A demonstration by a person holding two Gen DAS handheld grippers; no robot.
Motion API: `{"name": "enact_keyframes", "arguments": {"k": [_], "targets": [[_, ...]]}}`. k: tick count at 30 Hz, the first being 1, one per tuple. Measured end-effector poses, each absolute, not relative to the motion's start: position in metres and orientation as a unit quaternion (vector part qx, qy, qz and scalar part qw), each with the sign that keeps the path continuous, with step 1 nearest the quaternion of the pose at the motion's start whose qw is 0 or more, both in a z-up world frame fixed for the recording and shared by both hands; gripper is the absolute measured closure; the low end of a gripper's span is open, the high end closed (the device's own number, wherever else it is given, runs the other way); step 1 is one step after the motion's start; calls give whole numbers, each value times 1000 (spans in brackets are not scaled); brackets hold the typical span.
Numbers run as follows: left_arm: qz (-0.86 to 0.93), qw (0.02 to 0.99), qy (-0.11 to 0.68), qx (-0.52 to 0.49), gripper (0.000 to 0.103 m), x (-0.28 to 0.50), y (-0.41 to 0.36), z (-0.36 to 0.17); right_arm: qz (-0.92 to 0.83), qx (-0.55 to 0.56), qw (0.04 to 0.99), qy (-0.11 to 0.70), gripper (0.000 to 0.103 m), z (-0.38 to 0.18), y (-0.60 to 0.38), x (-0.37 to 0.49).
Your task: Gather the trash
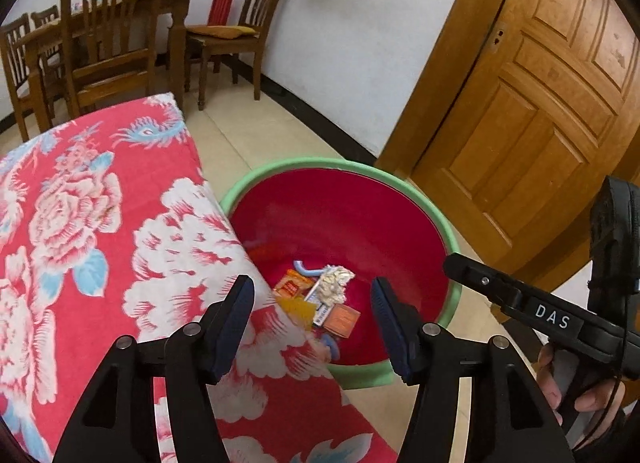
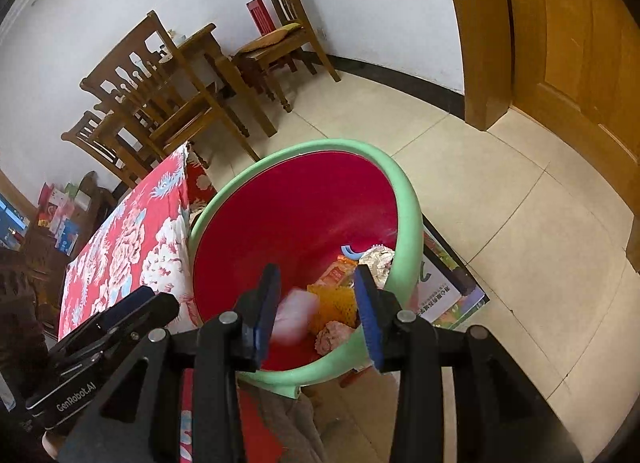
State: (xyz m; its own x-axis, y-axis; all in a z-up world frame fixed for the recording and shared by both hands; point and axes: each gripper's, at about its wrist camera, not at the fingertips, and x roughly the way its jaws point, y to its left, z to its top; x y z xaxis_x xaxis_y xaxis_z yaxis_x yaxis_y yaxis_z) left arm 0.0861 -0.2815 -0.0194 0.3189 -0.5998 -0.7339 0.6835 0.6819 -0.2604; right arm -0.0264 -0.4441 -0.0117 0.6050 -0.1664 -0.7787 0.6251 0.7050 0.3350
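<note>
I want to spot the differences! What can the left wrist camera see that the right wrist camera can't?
Only the left wrist view shows the whole panelled wooden door and the hand holding the right tool.

Only the right wrist view shows the flat printed board on the floor, a blurry pale pink piece between the open right tool's fingers, and the cluttered shelf.

Both show the red bin with the green rim, its crumpled wrappers, the red flowered cloth and the wooden chairs.

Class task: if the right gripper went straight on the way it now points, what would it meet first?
Probably the blurred pale pink item between the open right gripper fingers, seemingly falling; beyond it, trash on the floor of the red bin. Depth is uncertain.
</note>
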Motion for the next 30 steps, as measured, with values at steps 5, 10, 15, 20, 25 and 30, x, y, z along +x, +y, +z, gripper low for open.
{"name": "enact_keyframes", "arguments": {"k": [5,10,15,20,25,30], "targets": [[-375,822,426,32,41,87,-266,-11,-227,297,848,376,53,-6,-434,-26],[-348,840,415,22,41,85,-241,1,-212,288,856,372,42,4,-417,-22],[-308,863,400,12,33,82,-205,11,-192,269,867,374,32,13,-393,-14],[-263,880,395,-4,33,81,-167,17,-164,253,875,379,28,18,-364,-2],[-214,896,389,-15,32,78,-129,22,-139,232,884,382,22,24,-333,8],[-163,912,377,-15,31,71,-97,28,-116,209,892,383,20,31,-301,15]]}}
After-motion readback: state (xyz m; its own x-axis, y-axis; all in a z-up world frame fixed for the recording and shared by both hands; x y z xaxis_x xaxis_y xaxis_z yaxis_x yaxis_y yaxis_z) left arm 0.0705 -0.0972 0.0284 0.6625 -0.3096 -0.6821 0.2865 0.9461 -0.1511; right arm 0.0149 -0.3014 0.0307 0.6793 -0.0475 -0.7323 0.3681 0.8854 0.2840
